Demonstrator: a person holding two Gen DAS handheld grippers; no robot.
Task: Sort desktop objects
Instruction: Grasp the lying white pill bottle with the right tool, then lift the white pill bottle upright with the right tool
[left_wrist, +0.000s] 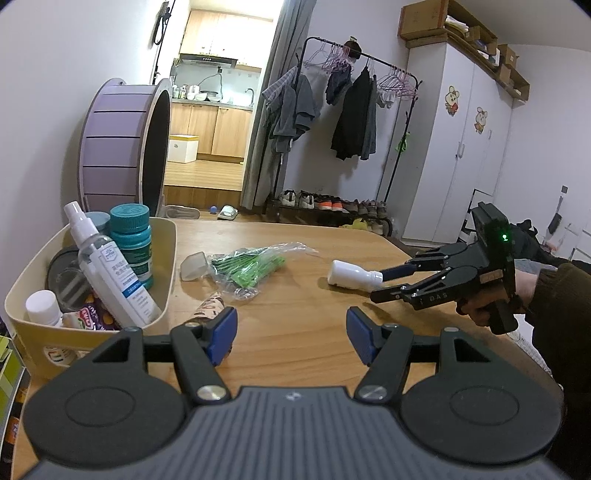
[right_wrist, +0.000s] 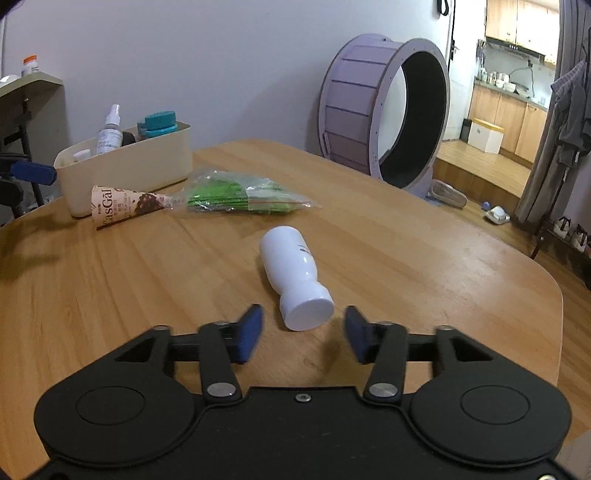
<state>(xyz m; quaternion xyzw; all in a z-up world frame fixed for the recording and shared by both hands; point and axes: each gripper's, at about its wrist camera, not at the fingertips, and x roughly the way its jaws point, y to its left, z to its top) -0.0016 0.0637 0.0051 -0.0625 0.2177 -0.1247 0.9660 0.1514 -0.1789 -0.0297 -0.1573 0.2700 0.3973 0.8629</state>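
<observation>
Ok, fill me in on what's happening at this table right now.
A person is sorting desk items with a handheld gripper in each hand. The right gripper is open, lined up on the cap end of a white bottle lying on its side on the wooden table, not yet gripping it. The left gripper is open and empty near the beige bin, which already holds a spray bottle and a teal-capped jar. A bag of green sticks and a paper cone lie loose.

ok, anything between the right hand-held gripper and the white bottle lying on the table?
Nothing visible. The right hand-held gripper is open, with the capped end of the white bottle just ahead of its fingertips, bare table around it. The green bag and cone wrapper lie farther off, near the bin.
</observation>
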